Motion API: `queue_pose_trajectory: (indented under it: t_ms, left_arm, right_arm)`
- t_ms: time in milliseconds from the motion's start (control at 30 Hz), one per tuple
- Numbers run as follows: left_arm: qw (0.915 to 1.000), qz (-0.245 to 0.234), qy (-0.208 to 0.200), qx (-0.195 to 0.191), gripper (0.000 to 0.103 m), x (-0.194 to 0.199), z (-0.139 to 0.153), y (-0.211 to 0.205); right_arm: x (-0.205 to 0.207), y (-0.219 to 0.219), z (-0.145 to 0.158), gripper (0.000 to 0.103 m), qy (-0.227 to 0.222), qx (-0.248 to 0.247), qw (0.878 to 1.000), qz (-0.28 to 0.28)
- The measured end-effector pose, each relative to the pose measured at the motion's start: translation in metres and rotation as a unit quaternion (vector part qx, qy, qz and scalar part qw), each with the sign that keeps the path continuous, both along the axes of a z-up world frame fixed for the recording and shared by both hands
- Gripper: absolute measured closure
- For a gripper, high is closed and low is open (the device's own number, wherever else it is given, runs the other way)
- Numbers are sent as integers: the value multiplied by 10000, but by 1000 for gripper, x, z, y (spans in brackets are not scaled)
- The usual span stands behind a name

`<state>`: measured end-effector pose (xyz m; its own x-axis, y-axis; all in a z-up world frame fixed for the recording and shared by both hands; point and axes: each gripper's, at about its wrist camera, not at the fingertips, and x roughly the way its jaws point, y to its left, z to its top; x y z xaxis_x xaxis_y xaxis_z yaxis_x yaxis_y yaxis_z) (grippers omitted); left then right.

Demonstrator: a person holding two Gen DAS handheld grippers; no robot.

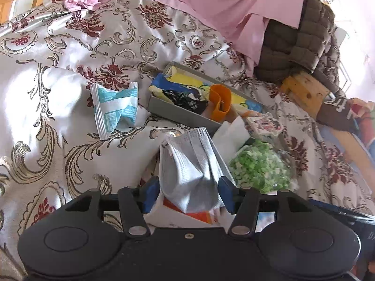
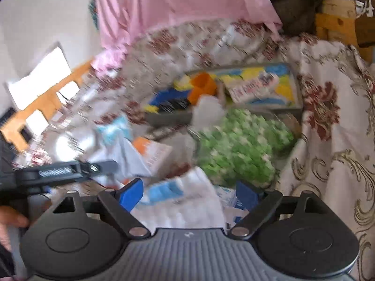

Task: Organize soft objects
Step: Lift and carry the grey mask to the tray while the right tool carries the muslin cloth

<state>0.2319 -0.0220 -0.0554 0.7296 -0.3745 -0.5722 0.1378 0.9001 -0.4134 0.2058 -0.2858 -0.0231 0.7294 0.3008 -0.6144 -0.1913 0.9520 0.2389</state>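
A pleated grey-white face mask (image 1: 189, 164) stands crumpled between the blue pads of my left gripper (image 1: 187, 193). The pads sit apart at its sides and do not squeeze it. My right gripper (image 2: 188, 193) is wide open over a white and blue packet (image 2: 178, 194), which lies loose beneath it. The right wrist view is blurred. A grey tray (image 1: 180, 114) with a yellow and blue floor holds a black patterned cloth (image 1: 185, 99) and an orange soft piece (image 1: 219, 104). The same tray (image 2: 290, 110) shows in the right wrist view.
A patterned satin bedspread (image 1: 58, 75) covers the surface. On it lie a teal and white wipe packet (image 1: 114, 110), a green and white bag (image 1: 257, 166), a white tissue (image 1: 232, 133) and a small pink-printed pack (image 1: 264, 124). Pink cloth (image 1: 199, 0) and a brown quilted jacket (image 1: 295, 42) lie behind.
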Motion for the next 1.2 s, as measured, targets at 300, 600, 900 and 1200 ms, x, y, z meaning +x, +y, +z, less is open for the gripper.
queue_pose_trajectory:
  t_ms: [300,600,900,1200]
  left_arm:
    - [9997,-24,22,238,39,7,-7,-5]
    - [9994,185,287,-29,36,17,-14,7]
    - [9992,124,359,-74,60,18,-14,9]
    - [9994,67,15,337,85,8,-5,1]
  right_arm:
    - [11,30,-26,14,256,-829,9958,301]
    - [6,44,-32,14,158,-1231,9910,511]
    - [1,57,-39,21,-73,-1791,9810,745]
    - [-13,77,-44,68,-402,-2435,9622,1148]
